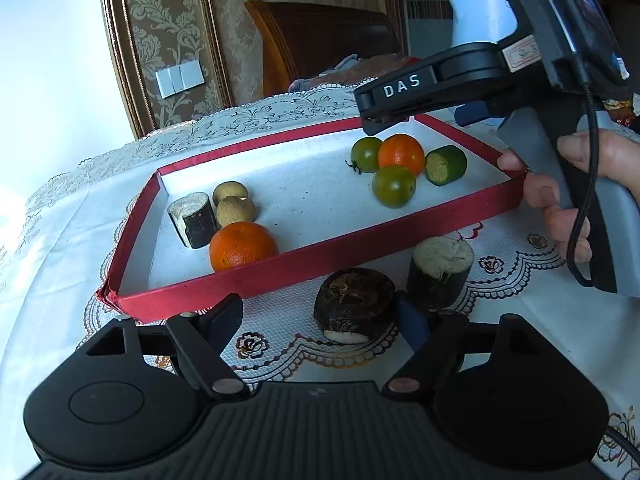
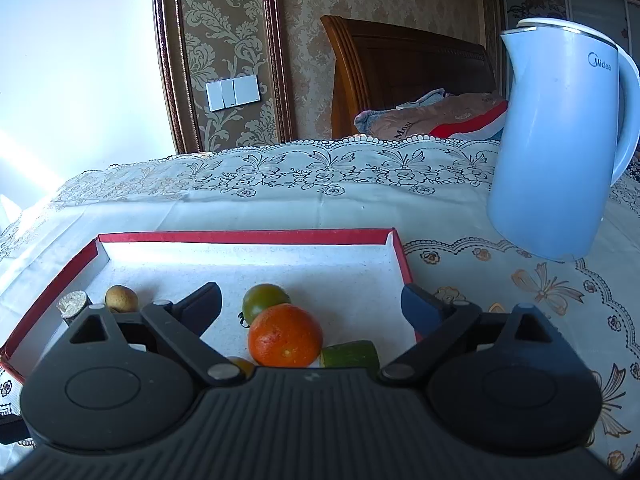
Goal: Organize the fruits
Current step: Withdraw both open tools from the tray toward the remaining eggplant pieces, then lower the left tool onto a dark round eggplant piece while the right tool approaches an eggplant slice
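The left gripper (image 1: 320, 320) is hanging low over the near edge of the tabletop (image 1: 60, 216), its jaws standing well apart and clamped on nothing. Between the fingertips a dark sugarcane chunk (image 1: 354, 306) is lying on the lace cloth, closer to the right finger; whether that finger is touching it is hard to tell. Judging by the framing, this piece is being lined up for a grasp. A second sugarcane piece (image 1: 440, 264), standing upright with its pale cut face up, is waiting just beside it to the right, still outside the tray.

The red-walled tray (image 1: 320, 260) is sitting just beyond both pieces. Inside, things are grouping by kind only loosely: at the left a sugarcane stub (image 1: 194, 220), two longans (image 1: 234, 204) and an orange (image 1: 242, 246); at the right two green tomatoes (image 1: 394, 186), a second orange (image 1: 401, 154) and a green cucumber piece (image 1: 445, 165). The middle is staying free, likely as landing space.

The right gripper (image 2: 312, 308) is hovering over the tray's right cluster with its jaws wide apart and holding nothing, apparently parked out of the way. A pale blue kettle (image 2: 556, 140) is standing on the far right of the tabletop, well apart from the tray
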Demonstrator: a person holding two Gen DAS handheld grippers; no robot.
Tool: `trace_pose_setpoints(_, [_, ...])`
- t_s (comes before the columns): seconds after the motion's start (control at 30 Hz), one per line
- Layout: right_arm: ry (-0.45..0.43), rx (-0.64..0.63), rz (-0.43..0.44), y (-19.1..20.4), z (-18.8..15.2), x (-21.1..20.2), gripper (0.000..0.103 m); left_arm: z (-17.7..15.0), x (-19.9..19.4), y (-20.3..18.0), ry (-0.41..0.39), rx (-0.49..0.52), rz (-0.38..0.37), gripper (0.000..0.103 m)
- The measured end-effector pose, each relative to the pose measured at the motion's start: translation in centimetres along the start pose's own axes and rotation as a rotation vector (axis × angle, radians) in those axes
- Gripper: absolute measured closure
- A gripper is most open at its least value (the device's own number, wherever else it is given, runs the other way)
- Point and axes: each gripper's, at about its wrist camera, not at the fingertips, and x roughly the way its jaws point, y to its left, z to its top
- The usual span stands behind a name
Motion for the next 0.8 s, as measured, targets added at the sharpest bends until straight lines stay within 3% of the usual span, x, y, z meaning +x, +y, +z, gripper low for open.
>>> trace_pose_setpoints(0.2, [-0.003, 0.005, 0.009, -0.2, -0.1, -0.5, 0.007, -0.2, 0.1, 2.7, 0.030, -0.122, 0.086, 0.021])
trace_pose_setpoints(0.33, [-0.006, -0.004, 0.011, -0.1, -0.3, -0.7, 0.006, -0.7, -0.3, 3.5, 0.023, -0.137, 0.170, 0.021])
trace_pose_setpoints(0.8, [0.028, -0.004, 0.042, 0.6, -1.1, -3.4, 0.006, -0.6, 0.0, 4.8, 0.049, -0.209, 0.152, 0.014])
